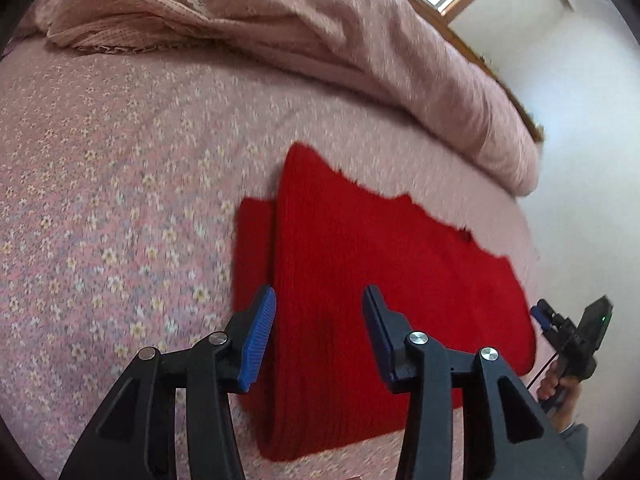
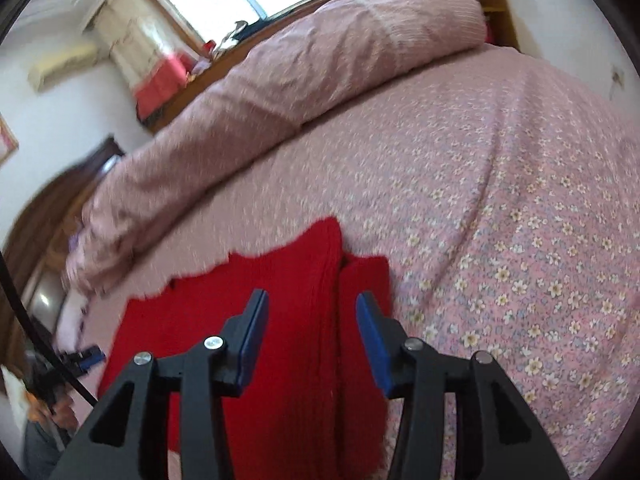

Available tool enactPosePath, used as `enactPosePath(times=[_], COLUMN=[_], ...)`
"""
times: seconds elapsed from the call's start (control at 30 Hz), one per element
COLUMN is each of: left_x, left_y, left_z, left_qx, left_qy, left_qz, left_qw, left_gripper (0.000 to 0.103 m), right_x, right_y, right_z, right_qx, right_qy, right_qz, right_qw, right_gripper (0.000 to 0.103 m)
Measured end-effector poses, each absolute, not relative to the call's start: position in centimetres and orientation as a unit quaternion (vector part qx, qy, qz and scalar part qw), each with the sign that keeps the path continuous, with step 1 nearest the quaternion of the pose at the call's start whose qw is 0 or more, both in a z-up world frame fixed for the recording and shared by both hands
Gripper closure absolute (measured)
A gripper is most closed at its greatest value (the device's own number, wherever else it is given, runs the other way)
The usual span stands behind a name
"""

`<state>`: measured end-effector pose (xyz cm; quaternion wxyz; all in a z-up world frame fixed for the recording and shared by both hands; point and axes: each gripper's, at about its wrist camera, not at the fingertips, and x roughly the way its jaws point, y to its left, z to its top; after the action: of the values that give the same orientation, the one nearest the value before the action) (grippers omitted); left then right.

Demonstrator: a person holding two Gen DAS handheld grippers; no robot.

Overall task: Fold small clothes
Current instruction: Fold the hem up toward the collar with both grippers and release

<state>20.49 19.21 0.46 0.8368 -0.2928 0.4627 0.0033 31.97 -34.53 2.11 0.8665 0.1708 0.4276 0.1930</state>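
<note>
Two grippers, both with jaws spread and nothing between the pads. My left gripper (image 1: 318,332) hangs low in the centre of its frame over the red knit garment (image 1: 360,280), which lies flat on the flowered bedsheet (image 1: 100,200) and fills the lower middle and lower right of that view. My right gripper (image 2: 308,332) hangs the same way at the bottom centre of its own view, above the same garment (image 2: 280,300); it also shows small at the right edge of the left view (image 1: 560,328), beyond the garment's edge.

I judge that one fold is already in. A thicker layer sits over a thinner strip, with a ridge running up from between the left gripper's fingers toward mid-frame, and the strip peeks out to the left of it. The far edge, toward the rolled pink quilt (image 1: 360,40) at the top of the frame, looks ragged, though blur hides detail there.

So I am between folds, choosing a new hold. Next, I reckon, each gripper must drop onto an edge or corner, pinch through all the layers, and carry it across evenly so the knit does not slide or bunch.
</note>
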Motion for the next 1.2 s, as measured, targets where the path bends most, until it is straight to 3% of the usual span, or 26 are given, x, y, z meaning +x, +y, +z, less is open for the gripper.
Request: enactPosePath(times=[0.37,0.5,0.77,0.83,0.9,1.2], left_x=[17.5,17.2,16.6,16.5,16.1,14.6], left_y=[18.5,18.4,18.3,18.1,18.1,18.0], left_z=[-1.0,-1.3,-0.9,-0.7,-0.4,0.9], left_qx=[-0.273,-0.295,-0.302,-0.297,-0.287,-0.26], left_qy=[0.496,0.497,0.483,0.478,0.475,0.46], left_qz=[0.024,0.011,0.012,0.016,0.02,0.015], left_qw=[0.824,0.816,0.822,0.826,0.831,0.849], left_gripper=[0.065,0.065,0.065,0.075,0.085,0.097], right_x=[29.3,28.7,27.8,28.0,28.0,27.2], right_y=[-35.5,-36.6,-35.6,-35.1,-34.8,-34.0], right_z=[0.4,0.0,0.4,0.1,0.2,1.6], right_qx=[0.154,0.193,0.169,0.165,0.163,0.116], right_qy=[0.465,0.468,0.471,0.474,0.472,0.455], right_qz=[0.215,0.24,0.259,0.258,0.259,0.253], right_qw=[0.845,0.828,0.826,0.825,0.827,0.846], right_gripper=[0.054,0.065,0.066,0.082,0.089,0.094])
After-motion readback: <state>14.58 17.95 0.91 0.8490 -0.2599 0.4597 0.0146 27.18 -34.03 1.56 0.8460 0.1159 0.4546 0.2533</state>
